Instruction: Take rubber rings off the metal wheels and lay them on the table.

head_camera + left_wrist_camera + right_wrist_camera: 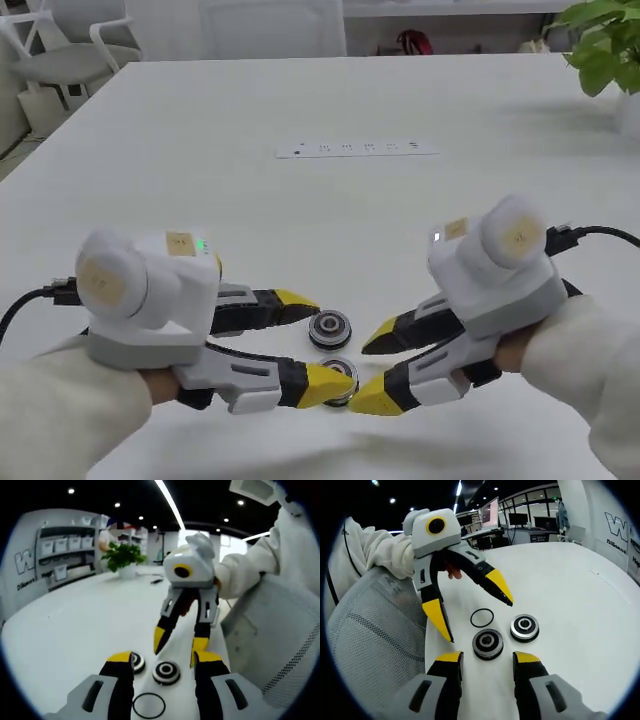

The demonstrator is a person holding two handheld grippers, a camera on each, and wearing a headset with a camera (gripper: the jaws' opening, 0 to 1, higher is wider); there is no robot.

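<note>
Two metal wheels lie near the front edge of the white table (300,200). The nearer wheel (342,378) (166,672) (487,644) has a black outer band and sits between the tips of both grippers. The farther wheel (330,328) (136,662) (524,628) shows a silver rim. A loose black rubber ring (148,705) (482,617) lies flat on the table beneath my left gripper's jaws. My left gripper (318,342) (164,659) (480,621) is open. My right gripper (370,372) (179,646) (487,656) faces it, also open, holding nothing.
A white power strip (356,150) lies mid-table. A potted plant (605,40) stands at the far right corner and a chair (70,55) beyond the far left. A mesh chair back (375,630) is close behind the table's near edge.
</note>
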